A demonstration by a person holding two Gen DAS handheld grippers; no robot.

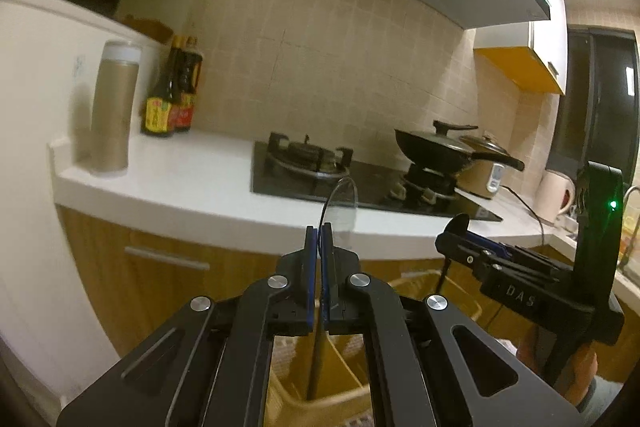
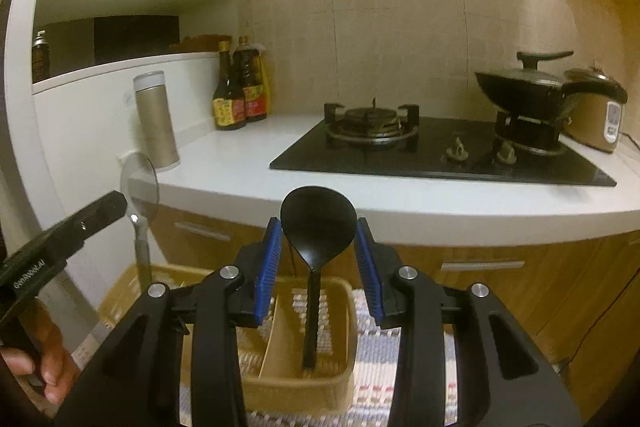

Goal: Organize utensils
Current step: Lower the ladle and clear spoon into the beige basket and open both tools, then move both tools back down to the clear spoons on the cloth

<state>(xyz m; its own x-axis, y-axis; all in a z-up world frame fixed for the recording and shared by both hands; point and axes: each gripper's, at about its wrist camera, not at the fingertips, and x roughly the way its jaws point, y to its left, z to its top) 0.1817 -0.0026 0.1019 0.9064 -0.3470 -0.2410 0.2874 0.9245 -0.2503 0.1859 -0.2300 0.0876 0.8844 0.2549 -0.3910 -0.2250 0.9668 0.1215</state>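
A white kitchen counter (image 2: pixel 304 167) with a black hob spans the background; below it, on a woven mat, sits a tan divided organizer basket (image 2: pixel 340 311). The right gripper (image 2: pixel 320 255) has its blue pads spread, not pressing the black ladle (image 2: pixel 318 223) standing upright between them, handle down in a basket compartment. The left gripper (image 1: pixel 319 259) is clamped on a clear spoon (image 1: pixel 342 203). Lowering the spoon straight into a compartment before releasing it would likely seat it cleanly.

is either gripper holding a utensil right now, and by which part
The left gripper is shut on a metal spoon, pinching its handle just below the bowl. The right gripper is open: the black ladle stands between its pads, which are clear of it.
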